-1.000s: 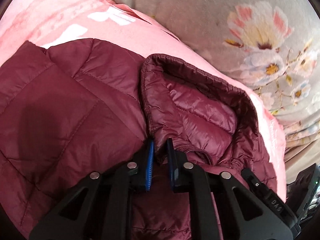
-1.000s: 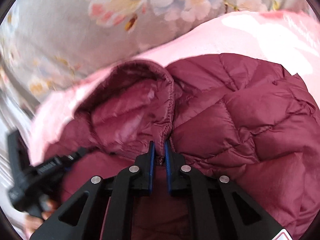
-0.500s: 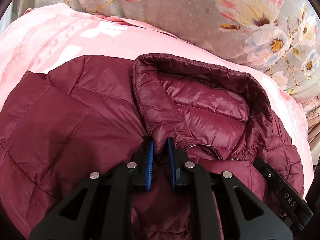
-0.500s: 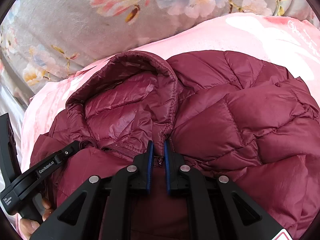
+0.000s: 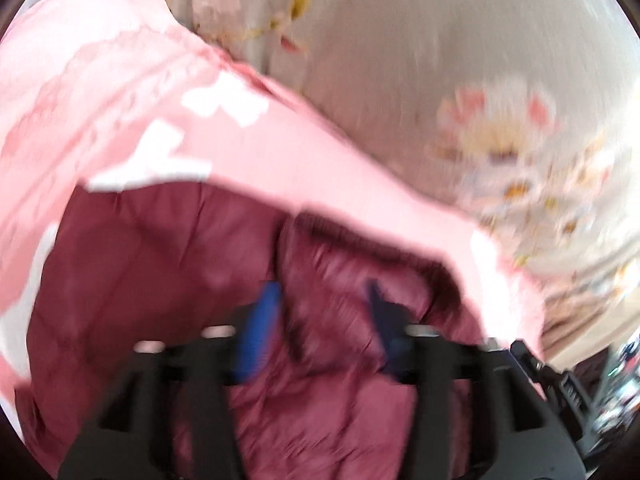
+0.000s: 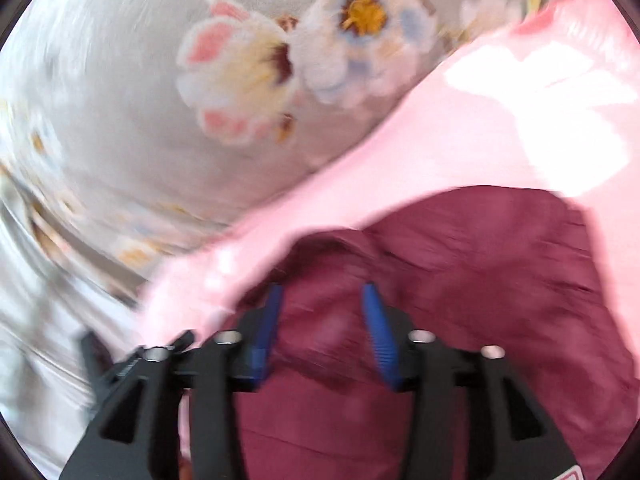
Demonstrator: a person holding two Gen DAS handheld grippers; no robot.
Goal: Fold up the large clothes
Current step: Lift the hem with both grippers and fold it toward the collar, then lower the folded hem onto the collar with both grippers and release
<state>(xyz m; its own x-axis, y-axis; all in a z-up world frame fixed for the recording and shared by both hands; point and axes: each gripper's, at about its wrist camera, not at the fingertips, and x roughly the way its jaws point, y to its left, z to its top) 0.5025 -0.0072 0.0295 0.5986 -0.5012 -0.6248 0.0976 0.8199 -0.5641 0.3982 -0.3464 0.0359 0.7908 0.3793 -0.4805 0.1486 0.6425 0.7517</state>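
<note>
**Left wrist and right wrist views: both grippers letting go of one maroon jacket**

Left wrist view is smeared by motion. One maroon quilted puffer jacket (image 5: 152, 280) lies on one pink blanket with white patches (image 5: 120, 80), filling the lower half of the picture. Its hood (image 5: 360, 272) sits open-side up at centre right, close to the blanket's far edge. Beyond the blanket lies one grey fabric printed with pale flowers (image 5: 440, 60). The left gripper (image 5: 320, 320), black with blue pads, has its jaws spread and opening; the jacket shows in the gap between the two blue pads (image 5: 260, 332), but neither presses on the cloth. At the lower right edge a black part of the other gripper (image 5: 560, 384) pokes in. No writing on it can be read through the blur.

Right wrist view shows the same jacket (image 6: 500, 280) on the pink blanket (image 6: 500, 120), the hood (image 6: 328, 252) just ahead of the fingertips. The right gripper (image 6: 322, 320) likewise has its jaws apart and opening, with the jacket seen between its blue pads (image 6: 268, 320) and no pinch on it. The grey floral fabric (image 6: 120, 100) takes the upper left; two large blooms are plain, others are blurred. A black piece of the left gripper (image 6: 120, 364) enters at lower left. A red-edged label (image 6: 568, 474) at the bottom right corner is cut off and unreadable.
</note>
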